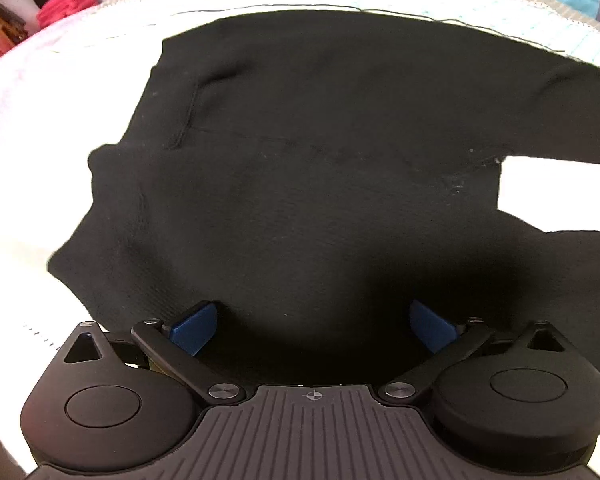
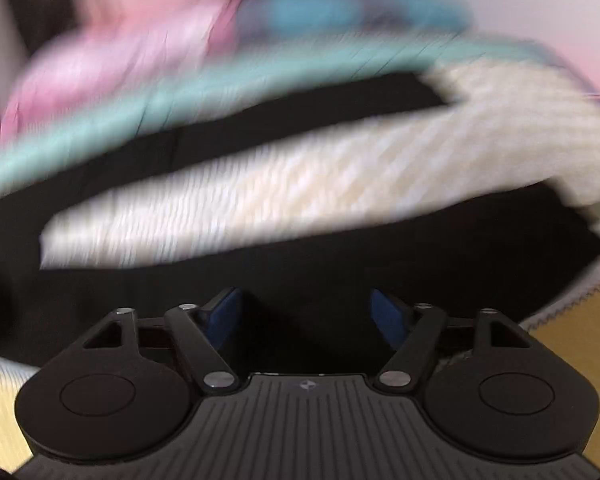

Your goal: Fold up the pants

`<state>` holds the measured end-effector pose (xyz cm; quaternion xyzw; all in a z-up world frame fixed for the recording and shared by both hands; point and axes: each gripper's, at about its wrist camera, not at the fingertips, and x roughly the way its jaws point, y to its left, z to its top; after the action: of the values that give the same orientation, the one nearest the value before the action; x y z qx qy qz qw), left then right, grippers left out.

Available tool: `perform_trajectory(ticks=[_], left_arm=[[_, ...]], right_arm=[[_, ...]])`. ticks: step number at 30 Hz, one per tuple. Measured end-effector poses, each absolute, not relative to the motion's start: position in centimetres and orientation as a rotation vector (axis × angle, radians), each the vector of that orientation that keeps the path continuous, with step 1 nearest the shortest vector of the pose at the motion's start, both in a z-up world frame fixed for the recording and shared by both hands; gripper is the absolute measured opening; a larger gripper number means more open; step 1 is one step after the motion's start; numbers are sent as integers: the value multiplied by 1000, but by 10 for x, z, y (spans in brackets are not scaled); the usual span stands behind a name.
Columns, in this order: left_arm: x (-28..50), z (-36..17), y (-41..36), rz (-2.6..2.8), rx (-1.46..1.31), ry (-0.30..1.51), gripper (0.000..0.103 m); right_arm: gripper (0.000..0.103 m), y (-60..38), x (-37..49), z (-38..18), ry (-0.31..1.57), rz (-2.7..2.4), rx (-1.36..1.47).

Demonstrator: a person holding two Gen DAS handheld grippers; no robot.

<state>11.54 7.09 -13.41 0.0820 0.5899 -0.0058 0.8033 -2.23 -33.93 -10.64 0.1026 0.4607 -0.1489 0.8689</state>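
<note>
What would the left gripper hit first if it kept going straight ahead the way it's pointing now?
Most likely the black fabric pants. The left gripper, jaws open, points right at them on the white bedding, with nothing between, though depth is unclear.

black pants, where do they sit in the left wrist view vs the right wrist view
Left wrist: black pants fill the centre, legs running off right.
Right wrist: blurred; the pants show as two dark bands across the middle.
Shared landmark: the white bedcover showing between the legs.
</note>
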Motion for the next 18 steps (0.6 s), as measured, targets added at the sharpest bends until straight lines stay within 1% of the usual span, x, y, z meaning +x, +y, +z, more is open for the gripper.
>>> perform_trajectory(ticks=[2, 4, 6, 7, 9, 11, 12, 13, 14, 15, 17, 18], left_arm=[[114, -132, 77, -26, 163, 1264, 103], [111, -131, 81, -28, 174, 1245, 103], [108, -132, 84, -39, 173, 1233, 103], [108, -133, 84, -41, 168, 1226, 103], [106, -135, 89, -35, 159, 1215, 103], [104, -136, 89, -27, 150, 1210, 103], [104, -135, 89, -27, 150, 1208, 103], [103, -135, 89, -31, 151, 1205, 103], [102, -135, 89, -39, 155, 1199, 103], [99, -134, 89, -49, 161, 1194, 103], [92, -132, 95, -77, 188, 1190, 103], [89, -130, 101, -81, 198, 1185, 103]], right_arm=[[70, -344, -29, -99, 937, -387, 190], [66, -343, -33, -86, 921, -508, 146], [67, -325, -33, -72, 888, -382, 108], [76, -311, -30, -67, 877, -281, 95], [88, -273, -20, -63, 866, -68, 23], [86, -240, -7, -69, 878, 56, -42], [78, -228, 0, -75, 900, 102, -49], [62, -222, 6, -82, 931, 149, -42], [51, -219, 13, -91, 980, 185, -31], [20, -219, 16, -102, 1048, 195, -31], [10, -223, 7, -97, 1064, 222, -57], [8, -230, 3, -95, 1096, 241, -60]])
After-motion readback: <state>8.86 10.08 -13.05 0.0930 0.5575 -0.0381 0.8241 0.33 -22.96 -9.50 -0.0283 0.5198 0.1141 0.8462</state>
